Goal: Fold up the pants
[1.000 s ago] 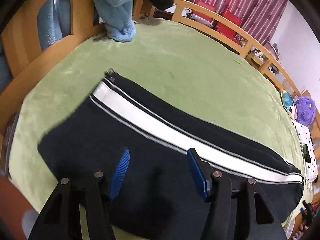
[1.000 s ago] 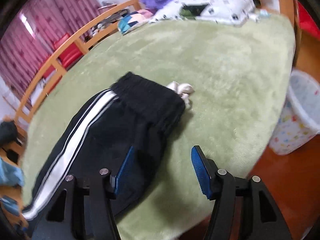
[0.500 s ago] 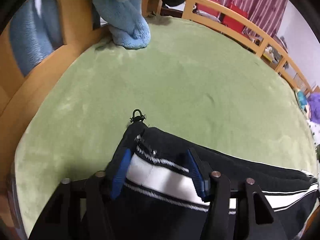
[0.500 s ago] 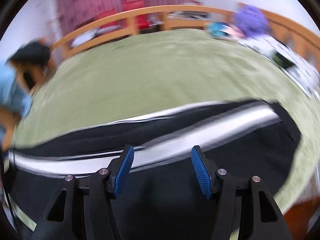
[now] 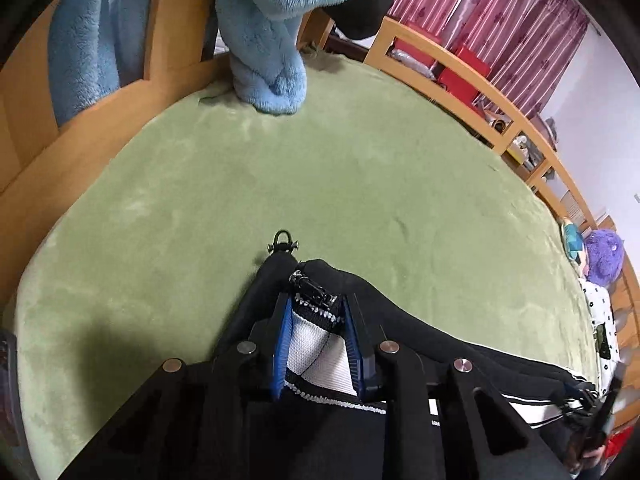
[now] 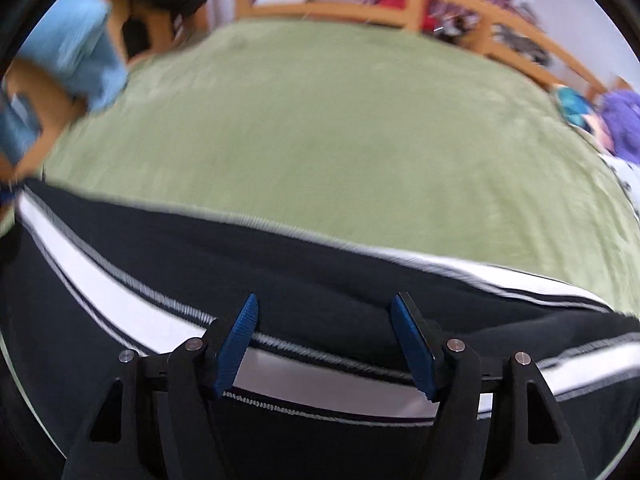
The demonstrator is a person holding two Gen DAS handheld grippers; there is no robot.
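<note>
At the bottom centre of the left wrist view, the left gripper [image 5: 316,312] has just been closing, and its blue pads [image 5: 282,340] now pinch the white-striped hem of the black track pants [image 5: 420,344]. In the right wrist view, the right gripper [image 6: 325,320] has just been widening; its jaws stand open over the pants [image 6: 320,288], gripping nothing. The pants lie across the lower frame on the green bedspread [image 5: 360,168]. A blue plush blanket [image 5: 268,40] hangs at upper left.

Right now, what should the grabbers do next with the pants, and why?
Probably close the right gripper on the pants: its jaws have been opening and straddle the cloth without pinching, while the left gripper has been closing on the hem.
</note>
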